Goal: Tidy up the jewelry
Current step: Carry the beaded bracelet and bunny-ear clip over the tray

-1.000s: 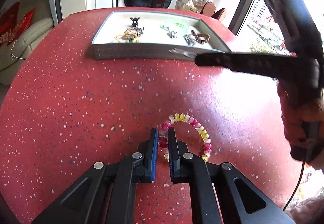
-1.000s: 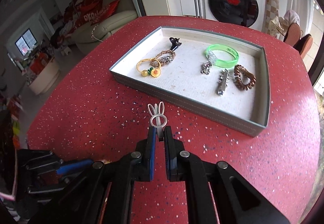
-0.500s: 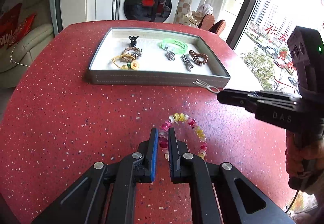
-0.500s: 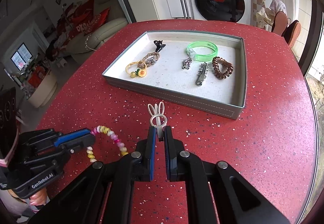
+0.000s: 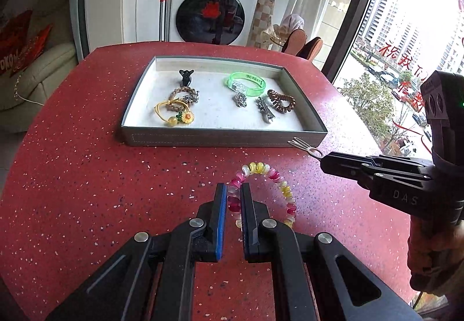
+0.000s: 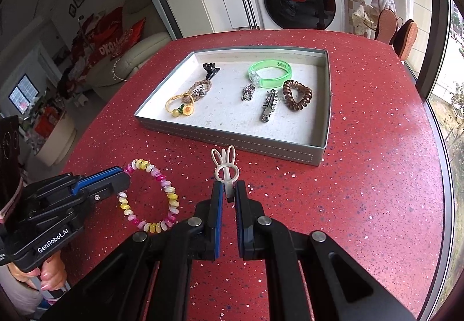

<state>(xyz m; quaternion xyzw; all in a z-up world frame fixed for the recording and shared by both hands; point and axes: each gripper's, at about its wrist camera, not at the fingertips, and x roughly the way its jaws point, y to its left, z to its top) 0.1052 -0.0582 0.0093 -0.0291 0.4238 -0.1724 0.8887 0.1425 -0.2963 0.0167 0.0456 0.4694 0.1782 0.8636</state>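
My left gripper (image 5: 233, 190) is shut on a pink, yellow and white beaded bracelet (image 5: 278, 184), held just above the red table; it also shows in the right wrist view (image 6: 162, 193). My right gripper (image 6: 227, 189) is shut on a white rabbit-ear hair clip (image 6: 224, 164), seen in the left wrist view (image 5: 304, 147) near the tray's front right corner. The grey tray (image 5: 220, 136) lies ahead and holds a green bangle (image 5: 246, 83), a brown coil tie (image 5: 281, 100), silver clips, a yellow flower tie (image 5: 177, 115) and a black clip.
The red speckled table (image 5: 87, 176) is round, with its edge close on the right by a window. A washing machine (image 5: 211, 10) and a sofa stand beyond the table's far side.
Both grippers have pulled back and risen from the tray, each keeping its hold. The right gripper has moved from over the tray's front wall down to my right side.
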